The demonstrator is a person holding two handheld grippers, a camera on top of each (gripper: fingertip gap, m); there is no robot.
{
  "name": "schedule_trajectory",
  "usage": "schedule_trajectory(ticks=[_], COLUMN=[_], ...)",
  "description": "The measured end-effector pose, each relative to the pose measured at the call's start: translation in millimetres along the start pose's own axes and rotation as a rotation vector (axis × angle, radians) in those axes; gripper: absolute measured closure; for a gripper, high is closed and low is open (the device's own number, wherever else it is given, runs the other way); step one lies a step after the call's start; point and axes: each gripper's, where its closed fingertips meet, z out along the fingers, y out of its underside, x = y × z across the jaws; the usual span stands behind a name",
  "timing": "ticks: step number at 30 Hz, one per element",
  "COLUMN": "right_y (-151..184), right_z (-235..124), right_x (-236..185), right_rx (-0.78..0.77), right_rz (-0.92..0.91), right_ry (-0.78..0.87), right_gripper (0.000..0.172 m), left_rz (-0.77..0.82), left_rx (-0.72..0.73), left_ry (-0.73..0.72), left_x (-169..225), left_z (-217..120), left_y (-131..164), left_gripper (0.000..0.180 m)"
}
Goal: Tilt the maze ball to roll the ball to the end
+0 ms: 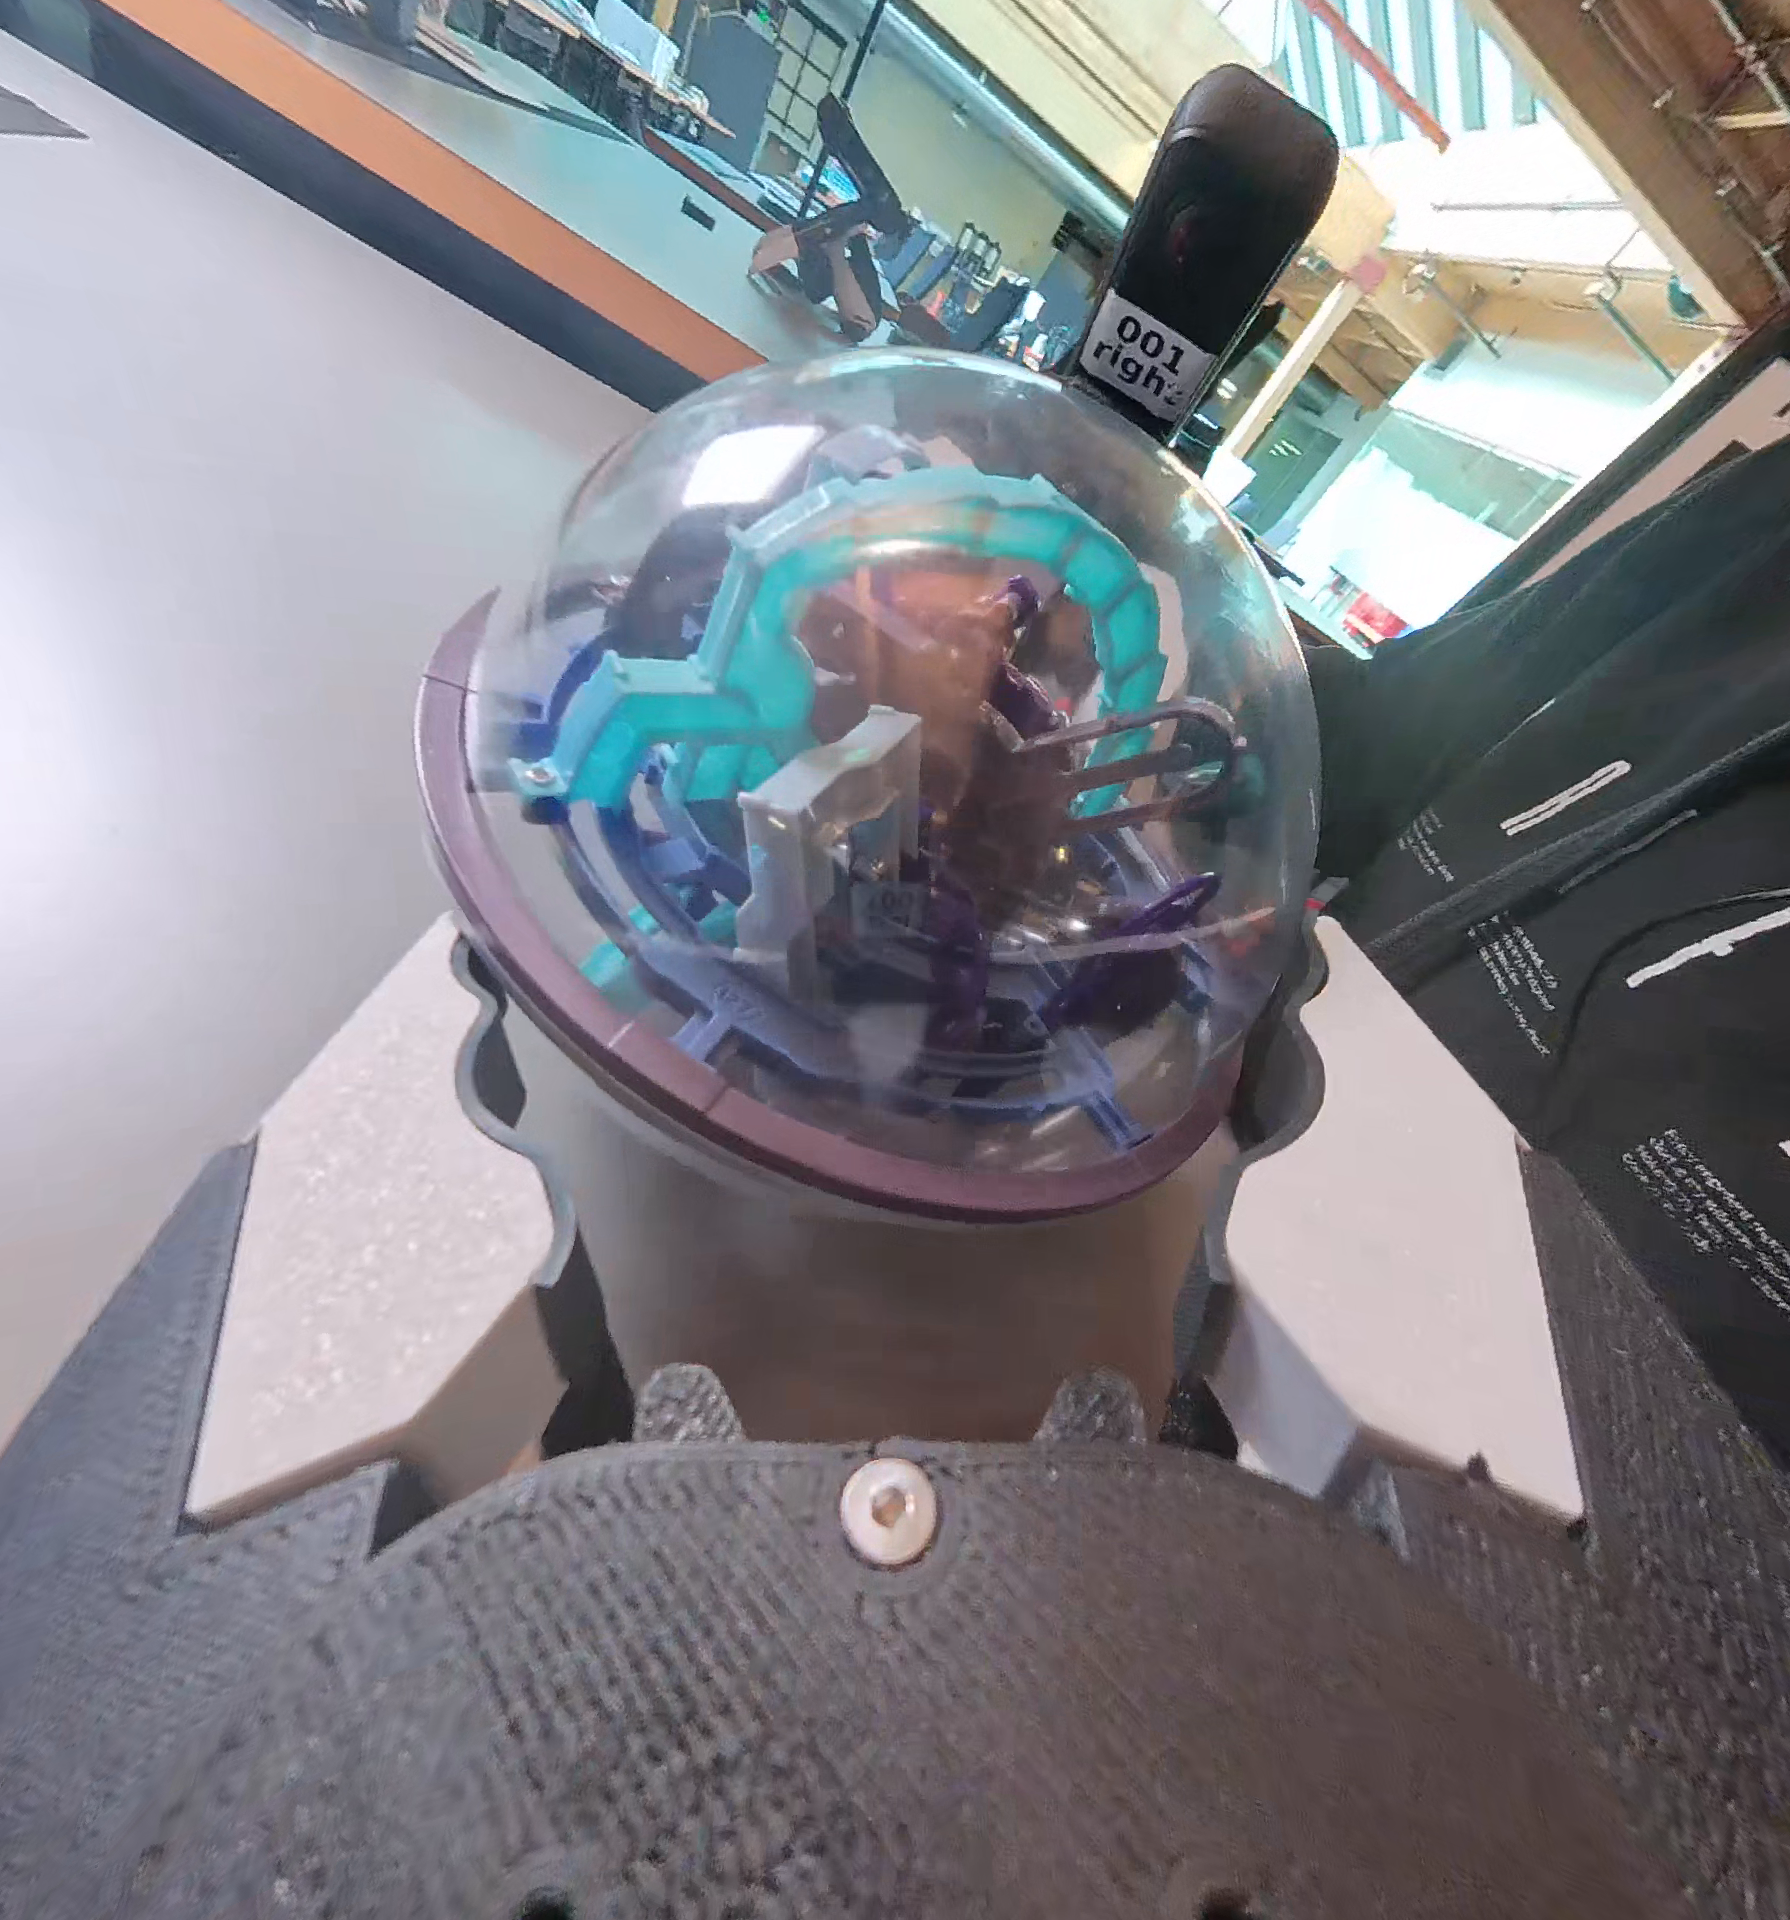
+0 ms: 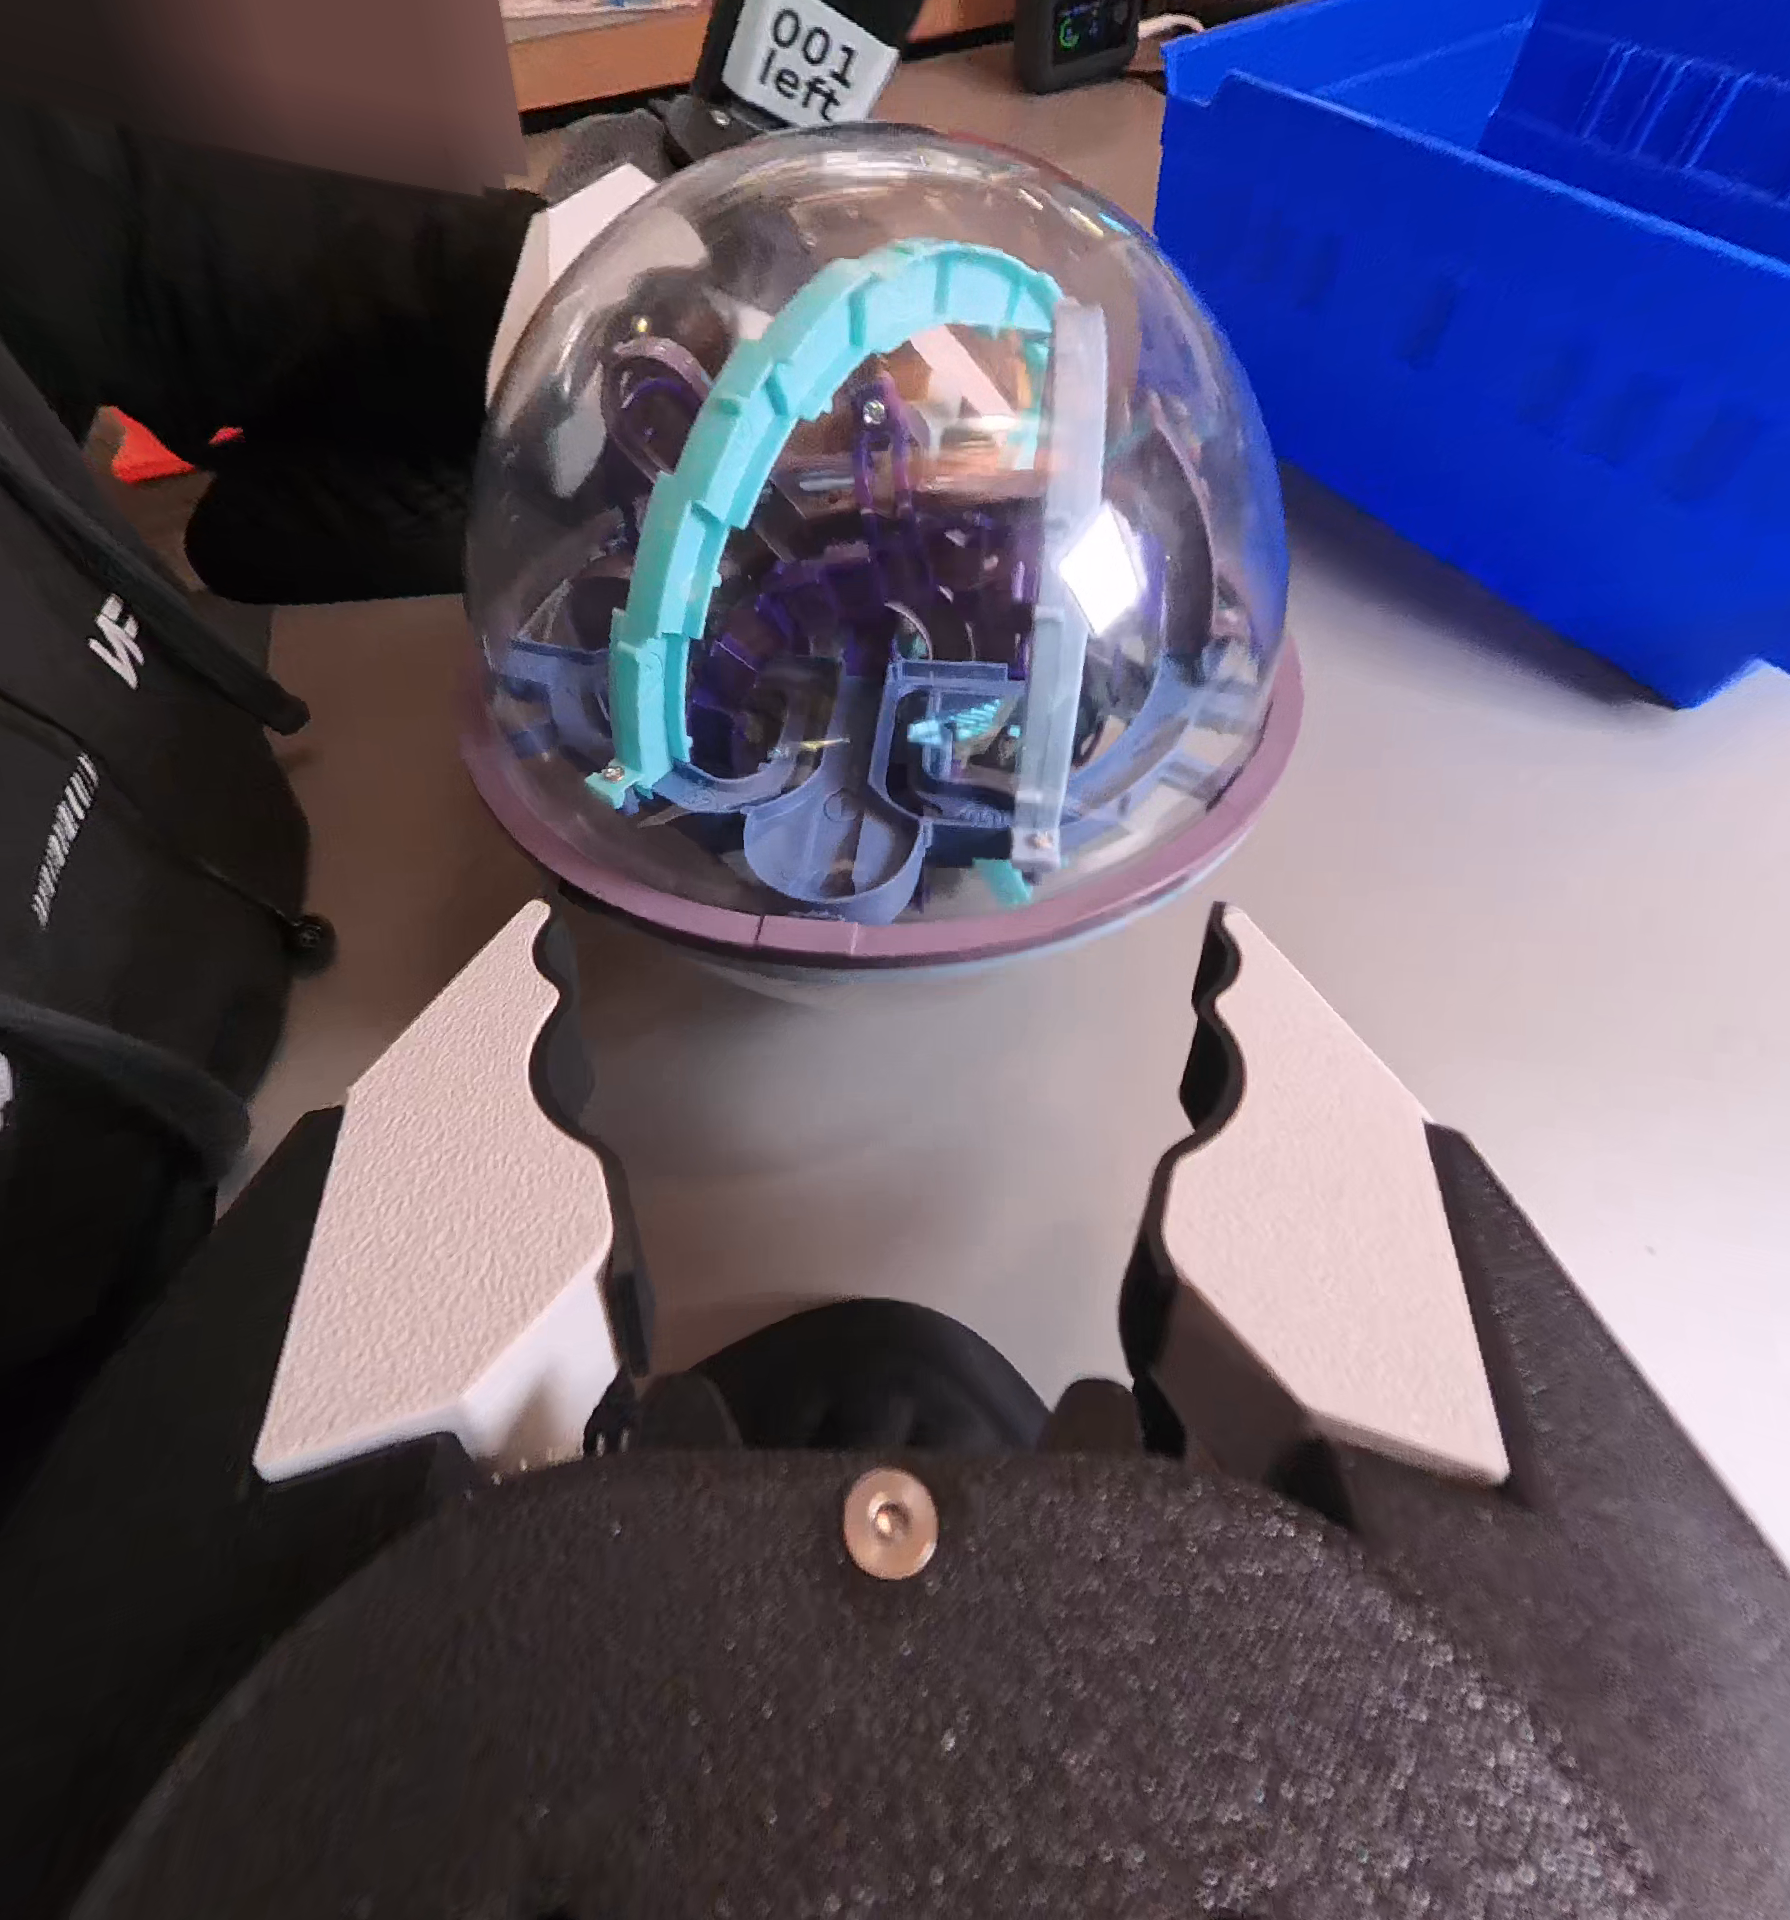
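I am seeing the maze ball [image 2: 875, 582] sitting on the grey table [image 2: 1493, 935], its clear dome tilted and the purple equator ring [image 2: 974, 930] slanting. The left gripper [image 1: 886, 1013] is cradling the ball's lower half, fingertips [image 1: 480, 997] touching its sides. The right gripper [image 2: 880, 966] is standing spread on the ball's opposite side, tips just short of the ring. A blue bin [image 2: 1556, 343] is sitting beside the ball.

Right of maze ball [image 2: 875, 540]: bare bench [image 2: 1442, 987], then blue bin [image 2: 1493, 343] blocks
Left: black bag [image 2: 91, 727] crowds close
Near side: open bench
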Motion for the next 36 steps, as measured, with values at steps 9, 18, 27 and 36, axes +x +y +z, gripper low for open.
schedule_trajectory(ticks=[9,18,27,36], right_y=[-3.7,-3.7,-12.2,-15.0], right_z=[-10.6,-0.8,-3.6,3.6], right_x=[-11.4,-4.2,11.1,14.5], right_rx=[-0.011,0.000,-0.009,0.003], right_rz=[0.189,0.168,0.190,0.166], right_ry=[0.042,0.077,0.033,-0.005], right_gripper=[0.060,0.061,0.069,0.066], left_rz=[0.085,0.133,0.246,0.432], left_rx=[0.005,-0.062,0.012,-0.045], left_ry=[-0.118,-0.150,-0.090,-0.223], left_x=[-2.8,-1.4,-13.0,-15.5], left_z=[2.1,3.3,-16.7,-5.3], left_y=[5.6,13.5,-20.2,-8.9], left_gripper=[0.038,0.040,0.036,0.042])
